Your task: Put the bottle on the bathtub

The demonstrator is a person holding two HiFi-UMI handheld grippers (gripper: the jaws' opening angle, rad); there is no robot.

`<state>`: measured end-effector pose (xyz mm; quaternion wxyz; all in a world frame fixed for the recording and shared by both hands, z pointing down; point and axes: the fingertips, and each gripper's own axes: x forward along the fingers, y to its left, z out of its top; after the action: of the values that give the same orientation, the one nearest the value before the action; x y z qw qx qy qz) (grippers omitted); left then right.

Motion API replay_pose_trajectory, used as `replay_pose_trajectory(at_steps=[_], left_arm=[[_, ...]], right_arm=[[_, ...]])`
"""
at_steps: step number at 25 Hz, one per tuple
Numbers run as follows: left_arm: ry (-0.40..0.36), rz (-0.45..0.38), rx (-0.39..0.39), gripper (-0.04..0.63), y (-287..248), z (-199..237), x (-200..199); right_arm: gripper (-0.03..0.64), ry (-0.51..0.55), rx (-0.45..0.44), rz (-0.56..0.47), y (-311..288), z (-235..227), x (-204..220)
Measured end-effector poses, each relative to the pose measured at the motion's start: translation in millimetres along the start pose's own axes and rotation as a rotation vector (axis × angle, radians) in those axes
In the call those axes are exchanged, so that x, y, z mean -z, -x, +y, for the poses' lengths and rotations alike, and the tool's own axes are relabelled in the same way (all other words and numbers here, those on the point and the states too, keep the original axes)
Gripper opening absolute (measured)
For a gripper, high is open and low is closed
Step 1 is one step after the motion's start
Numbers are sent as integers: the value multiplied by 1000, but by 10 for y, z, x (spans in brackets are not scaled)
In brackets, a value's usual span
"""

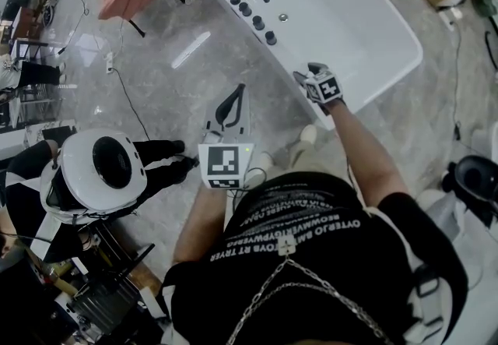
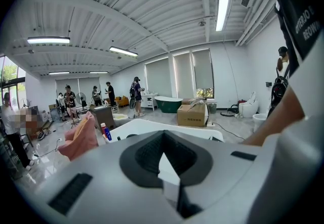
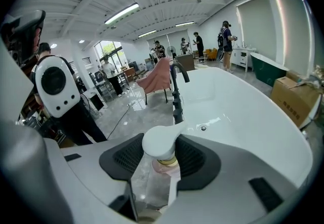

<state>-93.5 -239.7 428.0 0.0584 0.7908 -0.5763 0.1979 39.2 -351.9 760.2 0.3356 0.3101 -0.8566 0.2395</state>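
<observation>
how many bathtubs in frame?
2. The white bathtub is close up, directly below the head view. A dark green bathtub stands far across the room, seen from both gripper views. More may be hidden behind people or furniture.

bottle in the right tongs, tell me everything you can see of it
The bottle is clear plastic with a white pump head, a gold collar and pinkish contents near the neck. The right tongs clamp its body from both sides, with its spout pointing toward the white bathtub, close to the rim. Its base is hidden.
</observation>
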Motion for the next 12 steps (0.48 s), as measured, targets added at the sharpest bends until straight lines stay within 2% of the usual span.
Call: replay_pose_trajectory(at_steps=[5,12], left_arm=[[2,-8,7,-3,256,-31,37],[-1,-6,6,-3,59,7,7]], right_arm=[[187,-30,2,6,116,162,109],[193,-41,5,26,34,27,157]])
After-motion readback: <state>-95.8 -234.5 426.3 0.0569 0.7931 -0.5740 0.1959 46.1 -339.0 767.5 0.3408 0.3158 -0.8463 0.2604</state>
